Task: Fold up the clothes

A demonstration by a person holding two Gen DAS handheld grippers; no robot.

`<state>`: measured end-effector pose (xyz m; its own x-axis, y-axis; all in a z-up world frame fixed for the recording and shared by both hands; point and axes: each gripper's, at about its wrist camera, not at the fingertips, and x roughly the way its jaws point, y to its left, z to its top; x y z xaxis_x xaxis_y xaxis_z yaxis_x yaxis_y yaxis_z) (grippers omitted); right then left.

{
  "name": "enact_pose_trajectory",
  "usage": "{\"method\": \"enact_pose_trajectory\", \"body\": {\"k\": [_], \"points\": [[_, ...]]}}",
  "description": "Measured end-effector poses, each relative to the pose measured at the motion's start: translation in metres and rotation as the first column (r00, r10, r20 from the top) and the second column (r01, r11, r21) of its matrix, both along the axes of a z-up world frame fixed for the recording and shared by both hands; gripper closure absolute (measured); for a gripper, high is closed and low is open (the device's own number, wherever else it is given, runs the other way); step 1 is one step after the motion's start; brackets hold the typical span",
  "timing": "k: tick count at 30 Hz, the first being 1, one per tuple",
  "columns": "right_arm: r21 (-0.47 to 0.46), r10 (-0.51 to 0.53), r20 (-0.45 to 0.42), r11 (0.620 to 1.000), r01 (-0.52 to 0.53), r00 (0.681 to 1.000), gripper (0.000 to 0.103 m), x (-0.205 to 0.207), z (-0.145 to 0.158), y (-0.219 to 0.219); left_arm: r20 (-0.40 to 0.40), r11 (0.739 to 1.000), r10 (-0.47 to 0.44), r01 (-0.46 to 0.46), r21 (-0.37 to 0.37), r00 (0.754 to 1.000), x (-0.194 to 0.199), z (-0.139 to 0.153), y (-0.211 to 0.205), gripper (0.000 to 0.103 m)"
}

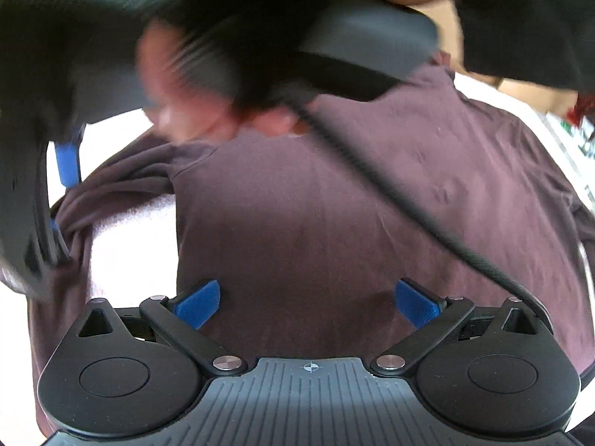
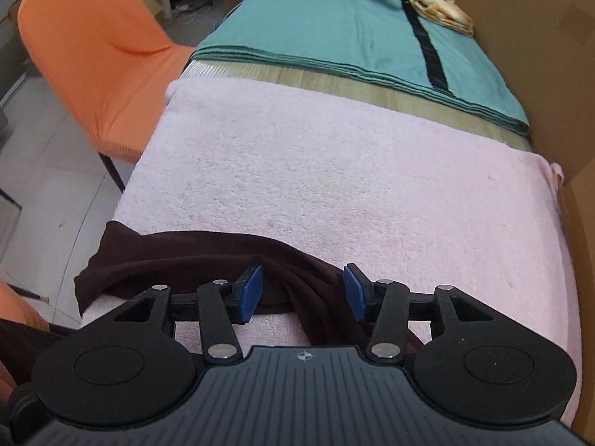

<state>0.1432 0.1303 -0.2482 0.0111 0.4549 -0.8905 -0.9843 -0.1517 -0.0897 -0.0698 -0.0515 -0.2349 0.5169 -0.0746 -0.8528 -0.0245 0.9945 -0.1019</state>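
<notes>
Maroon shirt (image 2: 297, 297) between right gripper (image 2: 303, 293) fingers

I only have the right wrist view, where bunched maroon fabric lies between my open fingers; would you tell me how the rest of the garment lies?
Observer: The left wrist view shows the maroon shirt spread mostly flat on the pink towel, and your bunch is its sleeve.
Operator: Thank you. Where is the left gripper?
Observer: The left gripper hovers over the shirt's body, open and holding nothing.
Operator: Is anything lying across the shirt?
Observer: Yes, a black cable runs diagonally over it from the right gripper, which that view shows at the sleeve.
</notes>
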Motion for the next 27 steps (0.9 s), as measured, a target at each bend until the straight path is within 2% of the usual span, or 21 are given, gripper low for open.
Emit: {"method": "enact_pose_trajectory", "body": {"k": [1, 2, 3, 5, 6, 8, 9, 10, 12, 14, 15, 16, 17, 20, 22, 24, 26, 27], "points": [[-0.012, -0.005, -0.006, 1.000, 0.005, 1.000, 0.055, 0.000, -0.003, 0.001, -0.002, 1.000, -0.005, 0.005, 0.013, 1.000, 0.001, 0.000, -0.002, 0.000], [-0.018, -0.028, -0.028, 0.999, 0.027, 0.999, 0.065, 0.003, -0.003, 0.001, -0.004, 1.000, -0.009, 0.009, 0.026, 1.000, 0.001, -0.001, -0.004, 0.000], [-0.013, -0.080, -0.065, 0.997, 0.080, 0.995, 0.082, 0.010, -0.001, -0.001, -0.005, 1.000, -0.009, 0.009, 0.029, 1.000, 0.001, -0.001, -0.004, 0.000], [0.023, -0.207, -0.175, 0.977, 0.214, 0.963, 0.088, 0.033, 0.008, -0.012, -0.004, 1.000, -0.004, 0.004, 0.024, 1.000, 0.002, 0.000, -0.002, 0.000], [0.043, -0.272, -0.250, 0.956, 0.291, 0.929, 0.091, 0.046, 0.012, -0.022, -0.003, 1.000, 0.000, 0.000, 0.020, 1.000, 0.003, 0.000, -0.001, 0.000], [0.073, -0.385, -0.393, 0.892, 0.446, 0.835, 0.094, 0.070, 0.020, -0.047, -0.003, 1.000, 0.008, -0.008, 0.011, 1.000, 0.004, 0.000, 0.001, 0.000], [0.086, -0.435, -0.448, 0.849, 0.522, 0.781, 0.103, 0.080, 0.024, -0.063, -0.003, 1.000, 0.011, -0.011, 0.008, 1.000, 0.004, 0.001, 0.002, 0.000], [0.097, -0.486, -0.496, 0.792, 0.603, 0.719, 0.103, 0.091, 0.028, -0.081, -0.003, 1.000, 0.013, -0.013, 0.009, 1.000, 0.005, 0.001, 0.002, 0.000], [0.108, -0.565, -0.600, 0.644, 0.757, 0.566, 0.103, 0.111, 0.033, -0.125, -0.005, 1.000, 0.013, -0.013, 0.013, 1.000, 0.006, 0.001, 0.002, 0.000], [0.099, -0.611, -0.678, 0.475, 0.874, 0.409, 0.103, 0.126, 0.035, -0.174, -0.009, 1.000, 0.011, -0.011, 0.023, 1.000, 0.008, 0.001, -0.001, 0.000], [0.091, -0.627, -0.686, 0.429, 0.899, 0.369, 0.103, 0.127, 0.035, -0.192, -0.012, 0.999, 0.011, -0.011, 0.030, 1.000, 0.010, 0.000, -0.004, 0.000], [0.085, -0.638, -0.686, 0.408, 0.909, 0.351, 0.103, 0.128, 0.034, -0.207, -0.015, 0.999, 0.012, -0.011, 0.038, 1.000, 0.013, 0.000, -0.008, 0.000], [0.079, -0.639, -0.685, 0.410, 0.909, 0.348, 0.102, 0.125, 0.035, -0.217, -0.018, 0.999, 0.011, -0.010, 0.047, 1.000, 0.013, -0.002, -0.008, 0.000], [0.068, -0.615, -0.665, 0.515, 0.855, 0.423, 0.097, 0.115, 0.041, -0.214, -0.020, 0.997, 0.009, -0.007, 0.076, 1.000, 0.015, -0.003, -0.011, 0.000], [0.022, -0.564, -0.691, 0.610, 0.792, 0.453, 0.081, 0.110, 0.044, -0.194, -0.018, 0.997, 0.013, -0.012, 0.080, 1.000, 0.015, -0.003, -0.013, 0.000], [-0.026, -0.507, -0.723, 0.700, 0.714, 0.470, 0.045, 0.107, 0.046, -0.169, -0.015, 0.997, 0.015, -0.014, 0.079, 1.000, 0.012, -0.003, -0.015, 0.000], [-0.055, -0.471, -0.714, 0.775, 0.630, 0.518, 0.037, 0.102, 0.047, -0.137, -0.010, 0.997, 0.011, -0.010, 0.075, 1.000, 0.010, -0.004, -0.015, 0.000], [-0.061, -0.455, -0.694, 0.810, 0.584, 0.559, 0.037, 0.099, 0.047, -0.120, -0.008, 0.997, 0.008, -0.007, 0.074, 1.000, 0.009, -0.004, -0.014, 0.000]]}}
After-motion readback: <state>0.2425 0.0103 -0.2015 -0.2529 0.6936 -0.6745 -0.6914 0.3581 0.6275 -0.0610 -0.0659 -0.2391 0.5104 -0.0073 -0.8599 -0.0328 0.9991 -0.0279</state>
